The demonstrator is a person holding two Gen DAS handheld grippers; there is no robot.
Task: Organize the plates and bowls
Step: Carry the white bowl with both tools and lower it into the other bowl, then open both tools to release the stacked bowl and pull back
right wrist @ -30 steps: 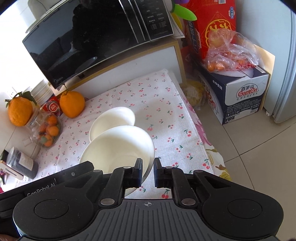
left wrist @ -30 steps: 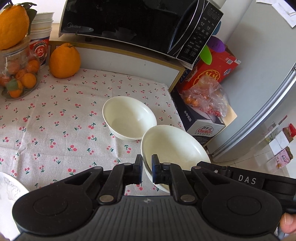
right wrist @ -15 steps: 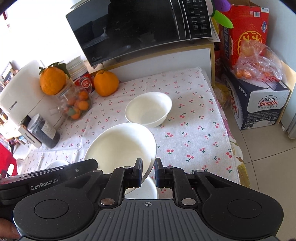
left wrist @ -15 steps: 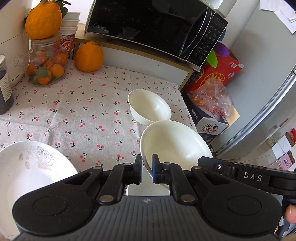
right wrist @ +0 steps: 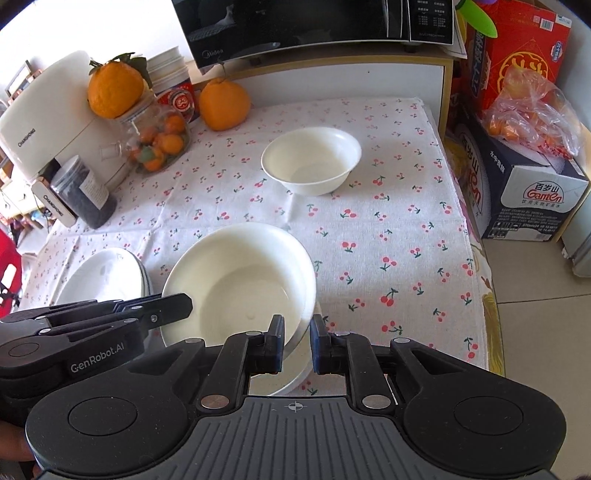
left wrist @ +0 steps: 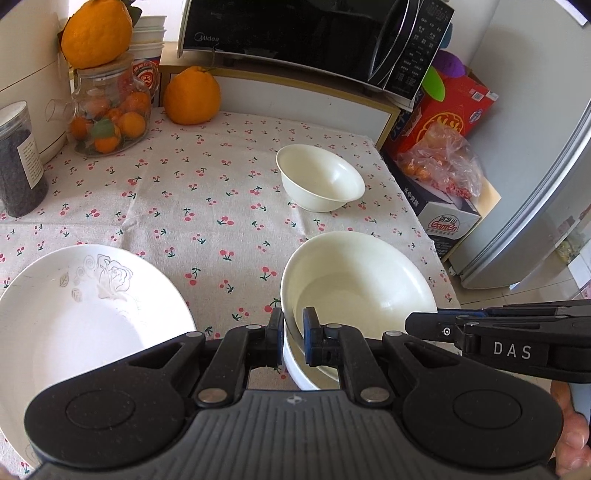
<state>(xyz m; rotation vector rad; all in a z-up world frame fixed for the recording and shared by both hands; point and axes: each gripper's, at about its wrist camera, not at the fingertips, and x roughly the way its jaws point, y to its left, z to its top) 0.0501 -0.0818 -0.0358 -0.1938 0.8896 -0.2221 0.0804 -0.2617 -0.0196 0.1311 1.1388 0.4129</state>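
Left gripper [left wrist: 293, 326]: my fingers are narrow and pinch the near-left rim of the big bowl [left wrist: 362, 280], one finger inside the wall and one outside.
Right gripper [right wrist: 297, 338]: my fingers straddle the same bowl's near-right rim; the inner finger lies against the wall, but a small gap shows by the outer finger, so I cannot tell whether this side truly grips.
Why two grips: I judge that holding the rim from both sides keeps this wide bowl level while it goes down.
Big bowl: white, empty, upright, at the near edge of the bench [left wrist: 207, 206], close to the right-hand end.
Beneath it: a second white rim [left wrist: 295, 373] shows just under the big bowl, so it seems to sit in or on another dish; I cannot tell whether it has fully settled.
Small bowl [right wrist: 311, 159]: white, empty, upright, alone farther back on the cloth, well apart from my fingers.
Plates [right wrist: 107, 275]: a low stack of white plates with a faint rose pattern, just left of the big bowl, nothing on top.
Stage: bowls seem to be gathering at the near edge beside the plates; the small bowl is not yet with them.
Jar [left wrist: 107, 110]: clear glass, filled with small oranges, a large orange [left wrist: 96, 31] resting on its lid.
Dark jar [left wrist: 18, 158]: clear canister full of something black.
Background: a microwave [left wrist: 310, 37] on a shelf behind the bench.
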